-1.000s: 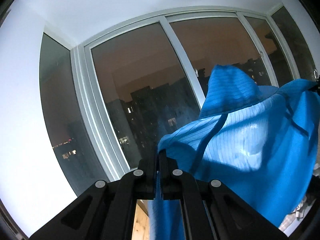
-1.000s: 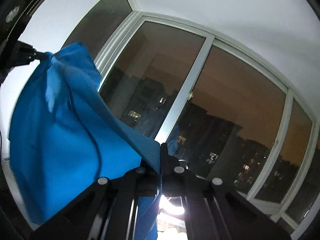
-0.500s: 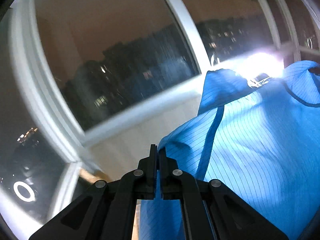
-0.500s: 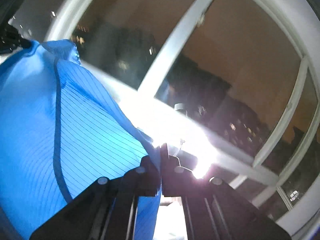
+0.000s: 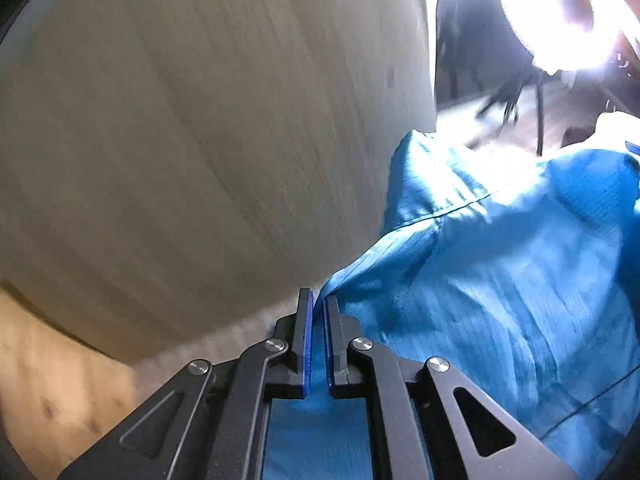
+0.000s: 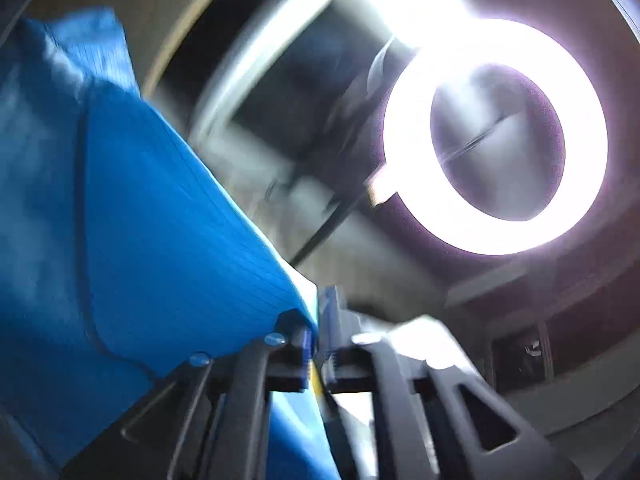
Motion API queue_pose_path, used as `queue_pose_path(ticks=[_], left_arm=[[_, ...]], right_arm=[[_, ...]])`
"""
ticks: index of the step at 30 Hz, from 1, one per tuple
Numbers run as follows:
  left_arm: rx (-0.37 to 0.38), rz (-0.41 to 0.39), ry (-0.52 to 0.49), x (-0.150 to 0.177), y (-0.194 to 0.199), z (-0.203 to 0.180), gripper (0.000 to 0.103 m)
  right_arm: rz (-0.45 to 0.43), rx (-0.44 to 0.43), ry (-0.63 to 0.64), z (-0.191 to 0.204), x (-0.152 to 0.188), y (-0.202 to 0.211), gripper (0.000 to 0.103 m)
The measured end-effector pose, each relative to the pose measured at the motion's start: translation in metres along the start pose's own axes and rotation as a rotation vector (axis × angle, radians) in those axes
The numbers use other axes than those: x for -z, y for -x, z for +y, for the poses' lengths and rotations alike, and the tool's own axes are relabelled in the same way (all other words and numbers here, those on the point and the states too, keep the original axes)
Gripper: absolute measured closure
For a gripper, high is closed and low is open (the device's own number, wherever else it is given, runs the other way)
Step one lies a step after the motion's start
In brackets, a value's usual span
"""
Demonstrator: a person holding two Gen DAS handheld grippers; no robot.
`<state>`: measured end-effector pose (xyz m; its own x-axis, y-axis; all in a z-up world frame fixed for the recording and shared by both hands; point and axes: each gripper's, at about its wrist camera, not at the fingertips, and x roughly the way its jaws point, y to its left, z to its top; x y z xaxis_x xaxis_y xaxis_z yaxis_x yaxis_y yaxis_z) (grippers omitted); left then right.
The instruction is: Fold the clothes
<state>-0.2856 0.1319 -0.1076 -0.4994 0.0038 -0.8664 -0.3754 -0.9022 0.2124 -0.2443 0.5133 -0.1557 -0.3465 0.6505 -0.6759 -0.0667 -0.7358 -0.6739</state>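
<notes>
A bright blue, thin-striped garment [image 5: 500, 280] hangs stretched between my two grippers. My left gripper [image 5: 318, 304] is shut on one edge of the garment, which spreads to the right of it. My right gripper [image 6: 326, 304] is shut on another edge of the same garment [image 6: 140, 220], which spreads to the left and drapes over its left finger. Both views are blurred by motion.
A pale wooden table top [image 5: 200, 120] fills the left wrist view, with a lighter floor [image 5: 48, 380] below its edge. A dark stand [image 5: 508, 96] and glare lie at the far right. A lit ring light [image 6: 496, 136] glares in the right wrist view.
Both grippers have swung down from the windows, still holding the garment. The left now faces the table top and the right faces the ring light.
</notes>
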Motion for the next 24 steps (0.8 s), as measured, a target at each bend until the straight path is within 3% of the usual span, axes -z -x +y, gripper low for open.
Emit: queue_pose_path(ticks=[3,6,12,16,19,20,22,24], left_arm=[[0.002,0.019,-0.026,0.013,-0.003,-0.006,0.097],[-0.003,-0.022,-0.013,0.028,0.024,0.017,0.094],[0.011,-0.077,0.054,0.051,0.075,0.067,0.082],[0.053,-0.08,0.096,0.095,0.094,0.079,0.083],[0.12,-0.033,0.088,0.134,0.088,0.062,0.083],[0.14,-0.017,0.079,0.139,0.082,0.053,0.083],[0.175,0.01,0.051,0.141,0.068,0.031,0.083],[0.211,0.036,0.024,0.143,0.054,0.01,0.083]], right_arm=[[0.053,-0.021,0.052,0.017,0.009,-0.019,0.055],[0.032,-0.027,0.041,0.01,0.027,-0.001,0.047],[-0.011,-0.04,0.018,-0.006,0.063,0.036,0.045],[-0.072,-0.065,-0.023,-0.005,0.093,0.066,0.045],[-0.099,-0.051,0.016,0.007,0.092,0.065,0.044],[-0.076,-0.156,-0.027,0.003,0.086,0.058,0.043],[-0.013,-0.446,-0.188,-0.016,0.073,0.042,0.043],[-0.01,-0.62,-0.294,-0.029,0.062,0.04,0.043]])
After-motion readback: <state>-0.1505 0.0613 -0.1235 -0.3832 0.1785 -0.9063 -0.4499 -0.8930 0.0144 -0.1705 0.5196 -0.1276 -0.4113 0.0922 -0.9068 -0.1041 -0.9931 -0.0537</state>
